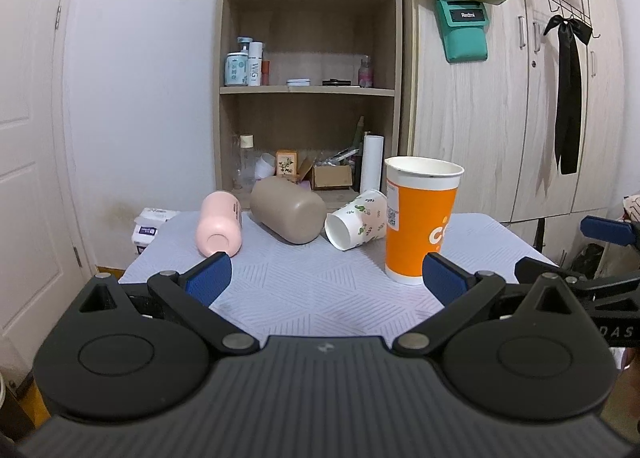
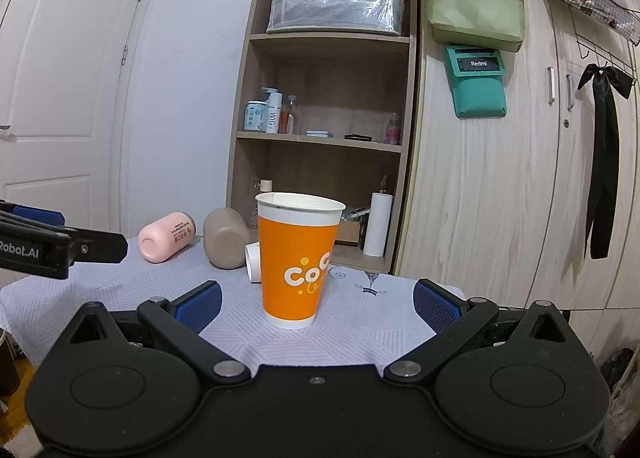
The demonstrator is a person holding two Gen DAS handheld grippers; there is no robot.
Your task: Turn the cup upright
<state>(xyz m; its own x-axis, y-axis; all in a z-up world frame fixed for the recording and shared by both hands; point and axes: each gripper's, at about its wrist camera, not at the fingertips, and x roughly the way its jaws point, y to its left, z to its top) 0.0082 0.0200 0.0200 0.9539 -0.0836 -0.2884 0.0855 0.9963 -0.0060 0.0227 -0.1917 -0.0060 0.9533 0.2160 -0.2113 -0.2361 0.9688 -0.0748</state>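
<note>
An orange and white paper cup (image 1: 420, 222) stands upright on the table; in the right wrist view the cup (image 2: 298, 262) stands just ahead, between the fingers' line. A small white floral paper cup (image 1: 356, 220) lies on its side, mouth toward me; only a sliver (image 2: 253, 260) shows behind the orange cup. A taupe cup (image 1: 288, 210) (image 2: 226, 238) and a pink cup (image 1: 219, 226) (image 2: 166, 236) also lie on their sides. My left gripper (image 1: 328, 278) is open and empty, short of the cups. My right gripper (image 2: 318, 304) is open and empty, near the orange cup.
The table has a white patterned cloth (image 1: 312, 290) (image 2: 360, 322). A tissue pack (image 1: 150, 224) lies at its far left edge. A wooden shelf unit (image 1: 308, 90) and wardrobe (image 1: 500, 118) stand behind. Each gripper shows at the other view's edge (image 1: 608, 234) (image 2: 60, 246).
</note>
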